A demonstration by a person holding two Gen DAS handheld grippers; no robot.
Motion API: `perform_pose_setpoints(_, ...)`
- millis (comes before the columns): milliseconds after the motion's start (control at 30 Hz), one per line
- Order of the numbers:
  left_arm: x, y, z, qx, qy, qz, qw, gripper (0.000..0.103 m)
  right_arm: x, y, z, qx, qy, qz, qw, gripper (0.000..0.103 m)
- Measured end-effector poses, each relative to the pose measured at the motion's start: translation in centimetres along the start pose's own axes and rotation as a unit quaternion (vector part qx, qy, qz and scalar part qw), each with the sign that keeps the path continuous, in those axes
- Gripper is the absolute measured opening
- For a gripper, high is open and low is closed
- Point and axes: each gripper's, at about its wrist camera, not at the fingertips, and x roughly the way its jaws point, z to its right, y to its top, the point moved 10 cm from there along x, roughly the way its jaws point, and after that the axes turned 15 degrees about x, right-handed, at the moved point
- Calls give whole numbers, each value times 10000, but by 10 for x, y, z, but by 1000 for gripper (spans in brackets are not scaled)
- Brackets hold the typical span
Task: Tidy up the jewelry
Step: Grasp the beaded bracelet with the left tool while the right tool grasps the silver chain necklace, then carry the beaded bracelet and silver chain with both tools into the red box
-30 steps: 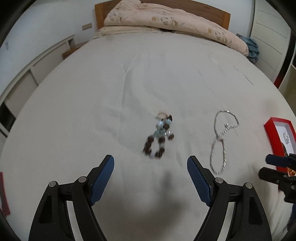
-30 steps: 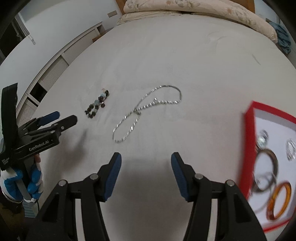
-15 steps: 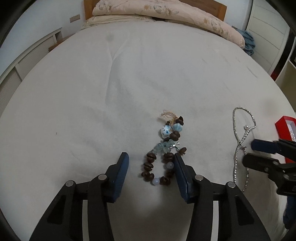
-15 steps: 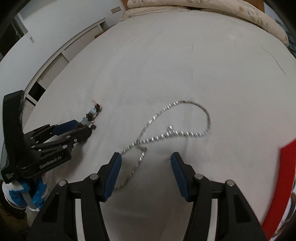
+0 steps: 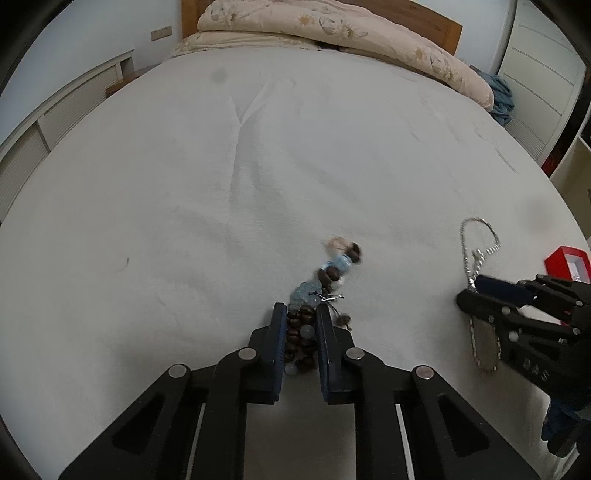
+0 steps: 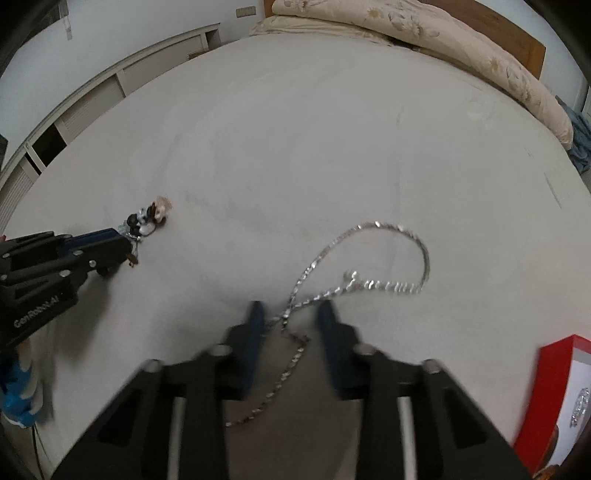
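Observation:
A beaded bracelet (image 5: 325, 280) of brown and pale blue beads lies on the white bed sheet (image 5: 258, 166). My left gripper (image 5: 301, 317) is shut on its near end; the far end trails on the sheet. The bracelet also shows in the right wrist view (image 6: 151, 218). A silver chain necklace (image 6: 354, 284) lies looped on the sheet. My right gripper (image 6: 290, 314) is open, its fingers astride the chain's crossing. In the left wrist view the right gripper (image 5: 469, 291) sits over the chain (image 5: 476, 251).
A red jewelry box (image 6: 554, 391) with a white lining stands at the right edge, rings inside. It also shows in the left wrist view (image 5: 565, 258). A folded floral quilt (image 5: 332, 26) lies at the head of the bed. White cabinets (image 6: 74, 118) line the left.
My left gripper moved forward and closed on the bracelet's near end. My right gripper came down over the chain and its fingers narrowed around the crossing.

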Motion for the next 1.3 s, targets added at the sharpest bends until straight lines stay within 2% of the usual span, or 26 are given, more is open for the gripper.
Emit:
perform_pose_setpoints(33,-4,-1,2,13,2,9,10000,15,-2,-1,1,22,17,-29,10000,9)
perform_pose_setpoints(233,-34,-5,4,49,33,95,9999,15,-29,-15,-3,257,259,16,9993,9)
perform_pose_setpoints(367,-61,-8,12,45,94,199,9997,15,-64,-23,-3,536,514,140,9971,9)
perform_pose_setpoints(633,-133,-25,39,141,152,549,9983,15,-164,-43,-11,716,909,582,9916,9)
perform_pose_setpoints(700,-152,-29,46,160,147,661,9976,15,-189,-55,-1,747,992,697,9898,9)
perform_pose_setpoints(1000,-223,-27,89,374,211,1119,9928,15,-290,-74,-5,743,1267,1311,9804,8)
perform_pose_setpoints(1300,-260,-11,148,650,41,1415,9878,15,-377,-89,37,768,1272,1969,9691,9)
